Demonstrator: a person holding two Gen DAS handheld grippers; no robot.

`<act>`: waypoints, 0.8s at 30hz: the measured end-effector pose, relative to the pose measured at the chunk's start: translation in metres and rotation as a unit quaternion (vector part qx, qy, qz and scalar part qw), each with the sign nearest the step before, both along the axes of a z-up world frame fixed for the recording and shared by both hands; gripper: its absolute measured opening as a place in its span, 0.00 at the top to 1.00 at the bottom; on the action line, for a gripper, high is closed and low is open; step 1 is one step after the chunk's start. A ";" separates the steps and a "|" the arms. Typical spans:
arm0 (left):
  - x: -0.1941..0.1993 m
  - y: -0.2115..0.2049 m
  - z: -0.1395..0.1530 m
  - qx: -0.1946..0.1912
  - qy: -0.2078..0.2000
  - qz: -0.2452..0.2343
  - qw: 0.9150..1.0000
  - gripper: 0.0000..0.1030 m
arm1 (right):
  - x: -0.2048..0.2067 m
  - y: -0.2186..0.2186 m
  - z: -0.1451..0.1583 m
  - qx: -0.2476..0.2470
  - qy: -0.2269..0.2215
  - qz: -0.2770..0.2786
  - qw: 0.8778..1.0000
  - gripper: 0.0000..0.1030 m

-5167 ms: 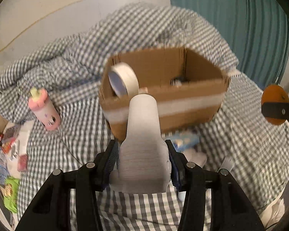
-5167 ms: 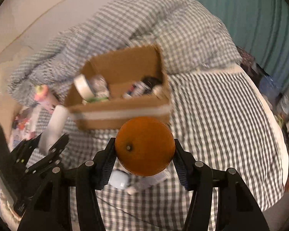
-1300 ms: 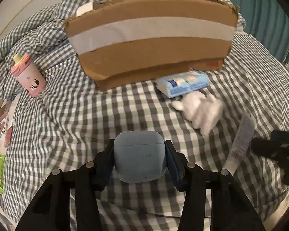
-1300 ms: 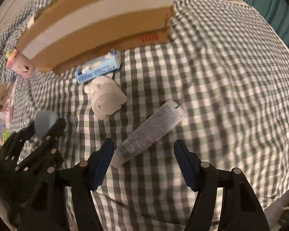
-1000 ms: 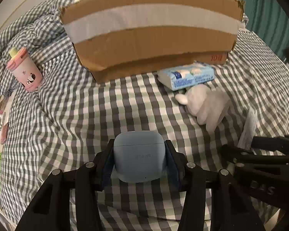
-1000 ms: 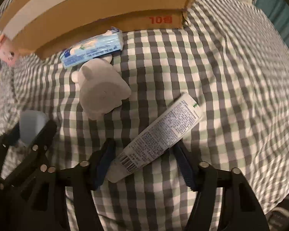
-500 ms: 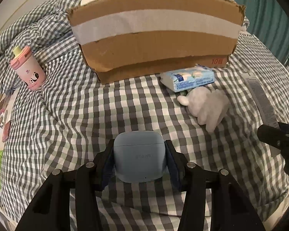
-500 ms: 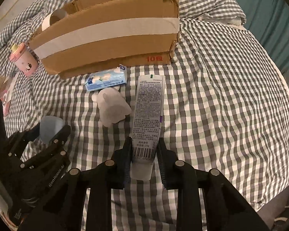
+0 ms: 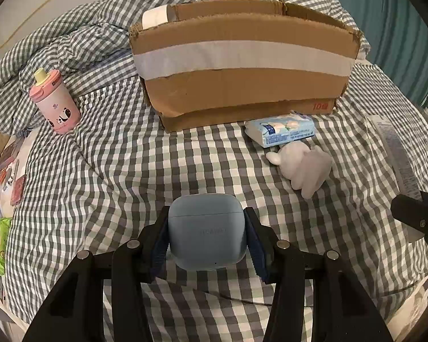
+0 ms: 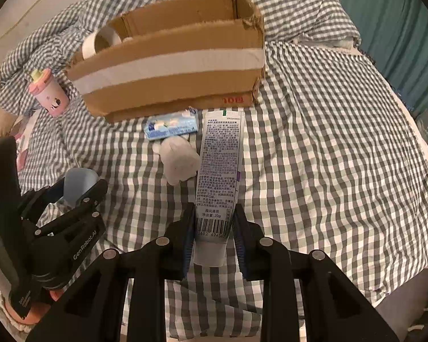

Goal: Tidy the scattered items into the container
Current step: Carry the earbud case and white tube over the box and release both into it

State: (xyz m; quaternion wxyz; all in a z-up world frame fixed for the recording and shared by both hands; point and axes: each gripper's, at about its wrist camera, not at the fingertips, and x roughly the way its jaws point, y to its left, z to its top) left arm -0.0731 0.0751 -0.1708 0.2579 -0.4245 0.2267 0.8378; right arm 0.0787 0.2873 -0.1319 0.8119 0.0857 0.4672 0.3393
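Right now my left tool (image 9: pixel 207 236) is pinching a pale blue earbud case (image 9: pixel 207 230) between its 2 fingers, lifted above the checked bedspread (image 9: pixel 105 171). My right tool (image 10: pixel 214 228) is clamped on the lower end of a white printed tube (image 10: pixel 218 171), which points forward from the fingers toward the cardboard box (image 10: pixel 171 65). Beyond the tube's left edge lies a white plush toy (image 10: pixel 178 158), and just past that a blue tissue pack (image 10: pixel 171 126) sits against the box's front wall. A roll of tape (image 10: pixel 100 41) leans inside the box at its left end. Left of the box, apart from it, a pink sippy cup (image 9: pixel 55 102) stands upright on the bed.
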 end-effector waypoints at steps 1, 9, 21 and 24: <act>0.000 0.000 0.003 0.001 0.000 0.001 1.000 0.51 | 0.000 -0.002 0.003 0.002 -0.002 0.000 1.000 0.76; -0.012 0.007 0.059 0.038 0.024 -0.004 0.999 0.51 | 0.023 -0.026 0.051 0.047 -0.028 -0.001 0.998 0.76; -0.079 0.062 0.155 0.091 0.078 -0.024 0.993 0.51 | 0.109 -0.015 0.133 0.094 -0.080 0.000 0.992 0.76; -0.101 0.086 0.156 0.085 0.077 -0.021 0.993 0.51 | 0.134 0.007 0.135 0.093 -0.078 0.008 0.993 0.76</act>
